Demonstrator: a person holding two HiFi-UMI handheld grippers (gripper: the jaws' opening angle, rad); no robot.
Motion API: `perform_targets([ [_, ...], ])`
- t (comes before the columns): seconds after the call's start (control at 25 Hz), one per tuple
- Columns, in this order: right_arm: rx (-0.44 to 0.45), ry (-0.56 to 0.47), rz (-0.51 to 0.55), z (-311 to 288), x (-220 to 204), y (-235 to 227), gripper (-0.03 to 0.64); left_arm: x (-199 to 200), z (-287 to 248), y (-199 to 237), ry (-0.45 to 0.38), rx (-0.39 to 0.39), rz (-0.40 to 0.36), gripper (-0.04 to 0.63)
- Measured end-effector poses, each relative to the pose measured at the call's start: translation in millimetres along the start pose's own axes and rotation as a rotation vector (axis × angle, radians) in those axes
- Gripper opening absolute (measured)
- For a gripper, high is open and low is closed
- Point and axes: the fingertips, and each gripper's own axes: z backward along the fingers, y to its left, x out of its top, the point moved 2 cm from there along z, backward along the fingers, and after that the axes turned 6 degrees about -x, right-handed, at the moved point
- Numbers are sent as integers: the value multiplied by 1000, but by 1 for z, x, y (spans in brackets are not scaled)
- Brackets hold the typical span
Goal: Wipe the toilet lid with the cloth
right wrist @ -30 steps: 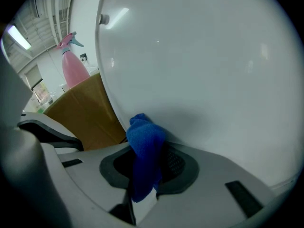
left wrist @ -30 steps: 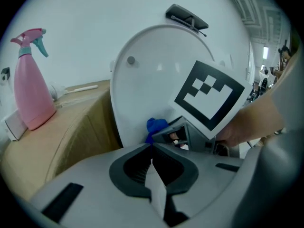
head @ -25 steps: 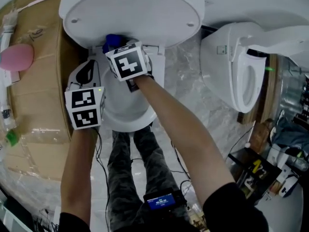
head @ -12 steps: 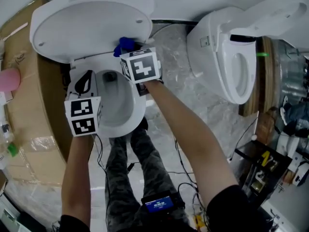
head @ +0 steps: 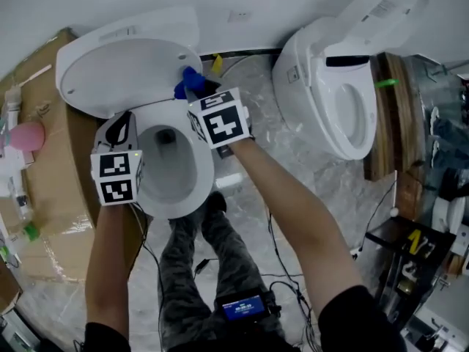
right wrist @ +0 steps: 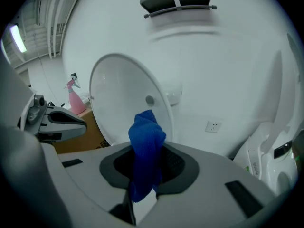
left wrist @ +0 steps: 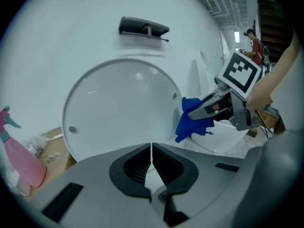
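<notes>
The white toilet lid (head: 124,68) stands raised behind the open bowl (head: 172,171). A blue cloth (head: 187,83) hangs bunched at the lid's right edge near the hinge, with my right gripper (head: 196,92) shut on it. From the right gripper view the cloth (right wrist: 146,151) sticks up between the jaws in front of the lid (right wrist: 126,99). My left gripper (head: 121,129) is over the bowl's left rim. Its jaws (left wrist: 151,158) are shut with nothing between them and point at the lid (left wrist: 118,108), with the cloth (left wrist: 190,120) to its right.
A second toilet (head: 337,94) with its seat up stands to the right. Left of the first toilet are a cardboard box (head: 66,196) and a pink spray bottle (head: 26,134). The person's legs (head: 198,262) are in front of the bowl, with cables on the marble floor.
Both grippers have risen from the bowl. The right one has carried the blue cloth up beside the lid's right edge. The left stays shut and empty.
</notes>
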Motion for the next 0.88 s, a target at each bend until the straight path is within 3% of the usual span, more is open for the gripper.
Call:
perform_targets([
  [0.24,12,-53,21,65,50,3,92,50,41,2,-20,2,-77,17],
  [0.48,41,-84,25,155,96,26,92,95,120,0,-1,18,-112,17],
  [0.72,81,-122,64,235,124,58,92,121,198,-3,-9,8,-65,17],
  [0.88,122,-128,36,280,120,77,92,121,242,-31,-29,-76,-3,17],
])
